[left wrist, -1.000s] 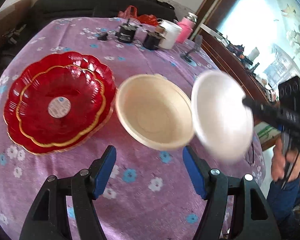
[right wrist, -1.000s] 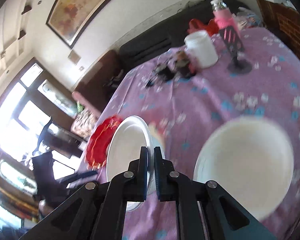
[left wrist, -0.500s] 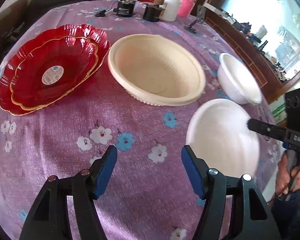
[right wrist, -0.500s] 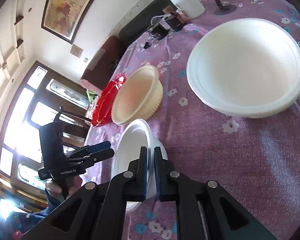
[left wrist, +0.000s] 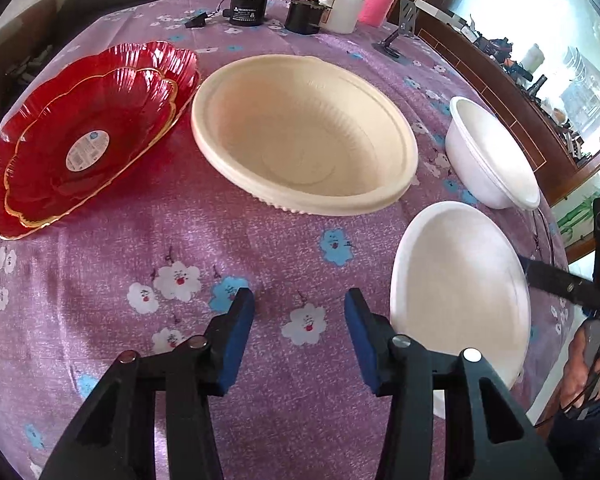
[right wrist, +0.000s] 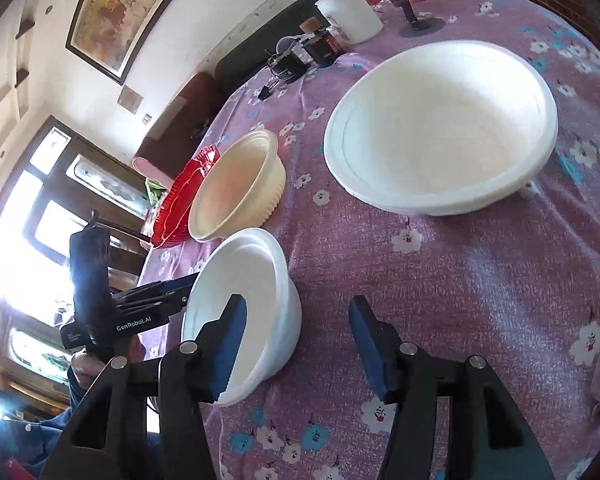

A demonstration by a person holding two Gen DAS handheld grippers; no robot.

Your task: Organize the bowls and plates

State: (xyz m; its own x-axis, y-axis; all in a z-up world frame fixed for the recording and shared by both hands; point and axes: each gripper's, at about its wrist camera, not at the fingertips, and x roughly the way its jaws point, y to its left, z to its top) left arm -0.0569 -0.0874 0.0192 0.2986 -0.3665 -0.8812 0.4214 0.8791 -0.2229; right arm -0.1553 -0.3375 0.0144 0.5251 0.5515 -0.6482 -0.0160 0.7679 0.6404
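Purple flowered cloth (left wrist: 180, 240) is covering the table, and bare cloth is lying open in front of the left gripper (left wrist: 300, 332), whose jaws are closing on nothing. Far left, two red plates (left wrist: 80, 148) are sitting nested near the table edge, with the cream bowl (left wrist: 304, 136) just beside them. The small white bowl (left wrist: 460, 284) is resting near the right edge, a larger white bowl (left wrist: 496, 152) farther back. The right gripper (right wrist: 296, 344) is opening its jaws, its left finger over the small bowl's rim without pressing. Only the right wrist view is showing a framed painting (right wrist: 116, 12) and bright windows (right wrist: 16, 248); only the left is showing the plates' label (left wrist: 87, 152)
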